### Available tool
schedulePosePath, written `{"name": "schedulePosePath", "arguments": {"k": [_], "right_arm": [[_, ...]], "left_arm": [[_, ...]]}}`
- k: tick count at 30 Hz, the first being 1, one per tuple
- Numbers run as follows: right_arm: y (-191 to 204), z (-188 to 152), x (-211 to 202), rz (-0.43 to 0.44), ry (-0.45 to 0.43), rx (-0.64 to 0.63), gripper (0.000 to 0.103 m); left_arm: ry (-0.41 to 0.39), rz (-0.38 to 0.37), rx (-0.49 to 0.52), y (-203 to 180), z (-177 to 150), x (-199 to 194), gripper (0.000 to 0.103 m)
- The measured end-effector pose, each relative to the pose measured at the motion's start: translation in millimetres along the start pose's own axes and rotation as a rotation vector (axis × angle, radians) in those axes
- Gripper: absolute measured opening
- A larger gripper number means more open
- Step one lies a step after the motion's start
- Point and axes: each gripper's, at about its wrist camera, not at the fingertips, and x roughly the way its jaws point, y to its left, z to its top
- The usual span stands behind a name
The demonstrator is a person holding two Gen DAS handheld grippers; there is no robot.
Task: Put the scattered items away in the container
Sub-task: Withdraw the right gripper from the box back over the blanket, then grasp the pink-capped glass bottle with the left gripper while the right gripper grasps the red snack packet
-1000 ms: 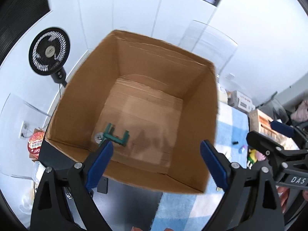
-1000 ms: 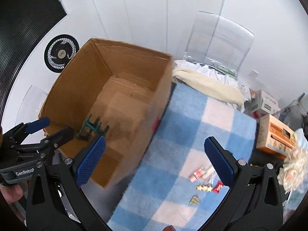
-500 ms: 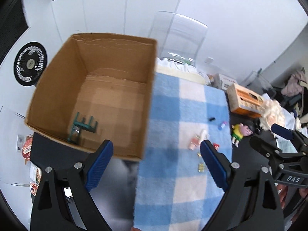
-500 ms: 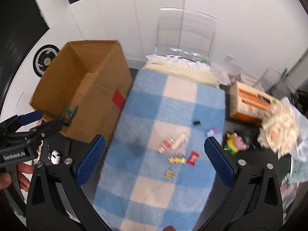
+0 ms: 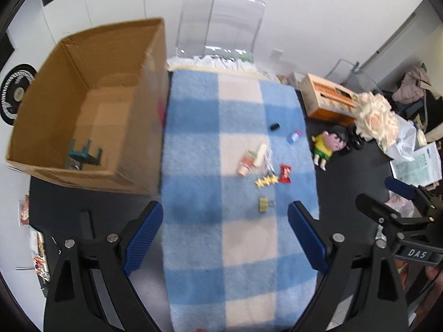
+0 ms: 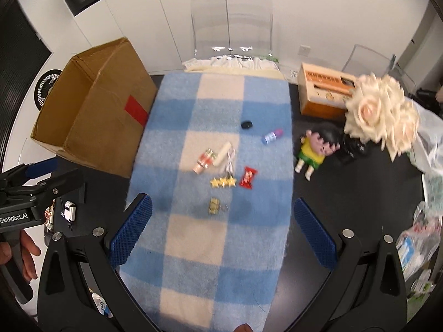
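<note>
The brown cardboard box [image 5: 49,102] [image 6: 108,116] stands left of a blue-and-white checked blanket [image 5: 238,249] [image 6: 221,249]. A green clamp [image 5: 83,155] lies inside the box. Small items lie scattered mid-blanket: a red wrapper [image 6: 247,177], a gold star strip [image 6: 223,182], gold binder clips [image 6: 213,205], a pink-and-white tube [image 6: 205,160], a black cap [image 6: 246,124] and a small blue bottle [image 6: 272,136]. My left gripper [image 5: 225,238] and right gripper [image 6: 221,227] both hang open above the blanket's near half, holding nothing.
A toy figure [image 6: 313,152] in a yellow shirt lies on the dark table right of the blanket, beside a cream flower bunch [image 6: 382,116] and an orange carton [image 6: 324,94]. A clear chair [image 6: 232,27] stands behind. A fan [image 5: 15,91] is at far left.
Both grippers have pulled back and swung right, away from over the box to above the blanket. The green clamp stays in the box.
</note>
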Motion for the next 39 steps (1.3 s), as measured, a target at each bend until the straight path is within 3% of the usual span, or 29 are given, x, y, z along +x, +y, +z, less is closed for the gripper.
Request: {"name": "schedulePosePath", "arguments": {"k": [19,39], "right_arm": [[-32.3,-28.1,45.4,0.015,0.077,0.068,0.103],[-68.0,-21.3,146.0,0.045,0.182,0.154,0.103]], "left_arm": [[0.092,-0.02,0.075,-24.8,-8.1,59.9,0.091],[0.189,0.019,0.115,-26.5,21.1,159.4,0.091]]}}
